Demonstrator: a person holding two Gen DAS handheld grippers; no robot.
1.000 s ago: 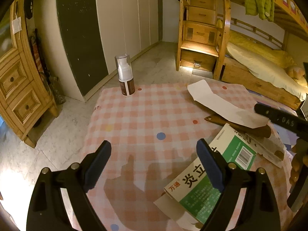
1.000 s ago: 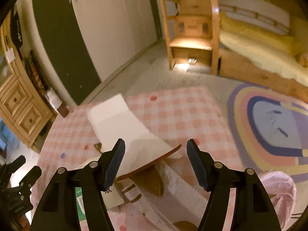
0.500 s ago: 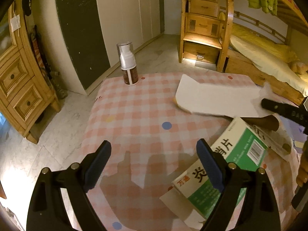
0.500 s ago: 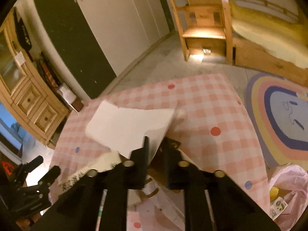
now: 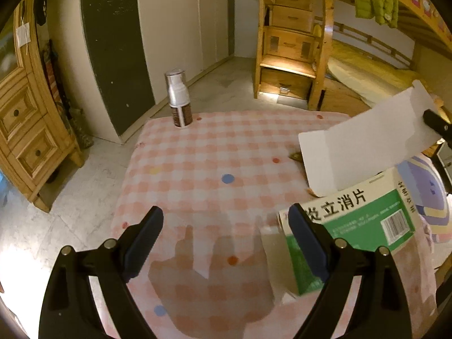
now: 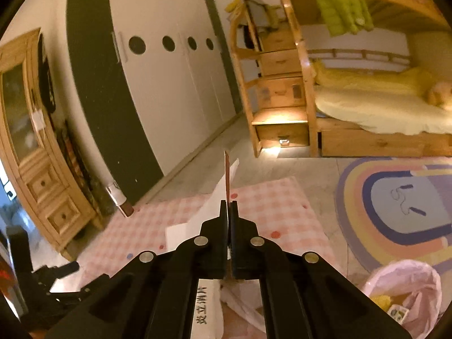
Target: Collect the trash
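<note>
Jaws of the right gripper (image 6: pixel 228 206) have just closed and now pinch a flattened white carton (image 5: pixel 364 141) by its thin edge, so that in the right wrist view it stands as a narrow blade rising from between the fingertips. In the left wrist view the same carton hangs clear above the far right part of the pink checked cloth (image 5: pixel 214 169), tilted, its right end caught in the dark tip of the right gripper at the picture's right edge. The left gripper (image 5: pixel 226 231) hovers over the near part of the cloth with its jaws wide and nothing between them. Just beside its right finger lies a green and white medicine box (image 5: pixel 367 220) with a barcode, on the cloth below the lifted carton. A white pump bottle (image 5: pixel 178 99) stands upright at the cloth's far left corner. Near right in the right wrist view, on the floor by a striped rug (image 6: pixel 395 212), sits a pink trash bag (image 6: pixel 406 291) with scraps inside.
</note>
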